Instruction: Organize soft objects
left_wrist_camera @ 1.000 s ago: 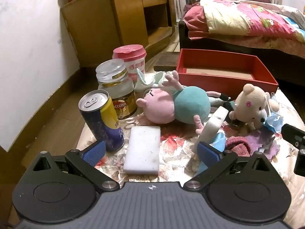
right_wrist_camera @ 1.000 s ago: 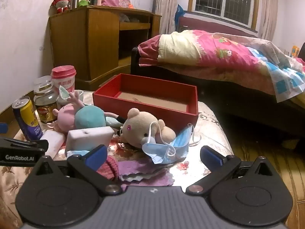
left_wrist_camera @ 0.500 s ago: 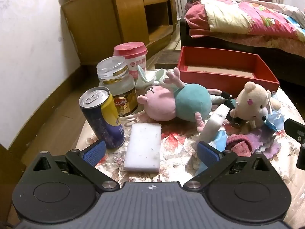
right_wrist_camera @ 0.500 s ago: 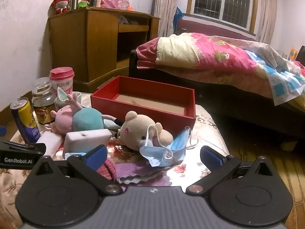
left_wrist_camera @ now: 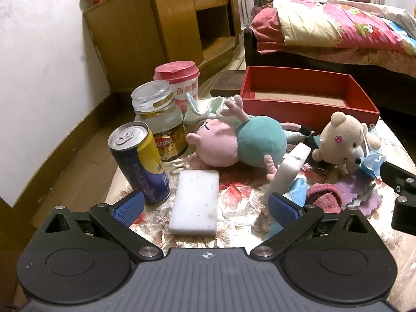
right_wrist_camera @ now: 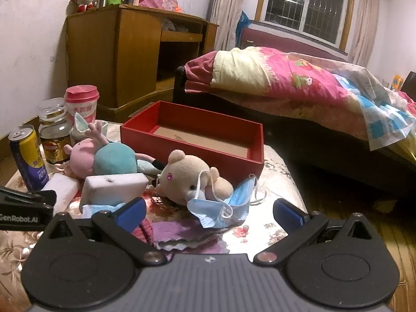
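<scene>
My left gripper (left_wrist_camera: 206, 205) hangs w/ jaws wide apart, nothing between them, just above the near edge of the floral-cloth table (left_wrist_camera: 244, 195). Right in front of it lies a flat white sponge (left_wrist_camera: 195, 202). A 2nd white sponge (left_wrist_camera: 288, 174) stands tilted on edge by the right finger, leaning over a light-blue cloth (left_wrist_camera: 296, 192). Near left, touching-close to the left finger, a blue/yellow drink can (left_wrist_camera: 139, 166) stands upright; behind it a glass jar (left_wrist_camera: 160, 124), then a pink-lidded paper cup (left_wrist_camera: 180, 83).

Further out, centre: pink & teal plush pig (left_wrist_camera: 236, 140) lies on its side. To its right a cream teddy bear (left_wrist_camera: 343, 140). A dark-red knit item (left_wrist_camera: 323, 197) sits on a purple cloth (left_wrist_camera: 364, 192) near right.

My right gripper (right_wrist_camera: 209, 214) is also spread wide & empty, over the near right part of the table. Just ahead of it a blue face mask (right_wrist_camera: 221, 208) is crumpled against the teddy, one ear loop over the bear's muzzle. Purple cloth lies under the left finger.

Far side of the table: open red box (right_wrist_camera: 192, 140), only a brown bottom liner visible inside; all soft things are outside it, on the table. Beyond: wooden cabinet (right_wrist_camera: 117, 52) far left, bed w/ pink quilt (right_wrist_camera: 286, 78) far right.
</scene>
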Tool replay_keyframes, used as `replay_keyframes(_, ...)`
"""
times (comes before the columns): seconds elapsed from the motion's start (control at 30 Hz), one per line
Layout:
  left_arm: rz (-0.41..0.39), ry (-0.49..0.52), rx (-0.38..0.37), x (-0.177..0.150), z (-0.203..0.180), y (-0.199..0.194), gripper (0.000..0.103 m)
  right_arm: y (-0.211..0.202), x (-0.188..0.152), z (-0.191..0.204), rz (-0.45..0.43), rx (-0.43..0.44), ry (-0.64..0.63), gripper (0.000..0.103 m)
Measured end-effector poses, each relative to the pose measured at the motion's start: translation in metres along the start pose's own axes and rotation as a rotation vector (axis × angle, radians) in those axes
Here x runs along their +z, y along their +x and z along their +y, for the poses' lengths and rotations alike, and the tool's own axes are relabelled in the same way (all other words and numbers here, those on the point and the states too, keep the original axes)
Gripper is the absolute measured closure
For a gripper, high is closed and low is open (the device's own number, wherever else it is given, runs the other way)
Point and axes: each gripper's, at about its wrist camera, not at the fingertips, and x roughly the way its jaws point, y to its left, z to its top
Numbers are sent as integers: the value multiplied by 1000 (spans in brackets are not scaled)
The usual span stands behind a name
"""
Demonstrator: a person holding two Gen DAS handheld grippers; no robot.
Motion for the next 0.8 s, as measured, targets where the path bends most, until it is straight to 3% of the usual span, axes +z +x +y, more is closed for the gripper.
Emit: replay_keyframes(0.8, -4, 20, -7, -3, -10, -4, 6, 1, -2, 16, 5, 14, -25, 19)
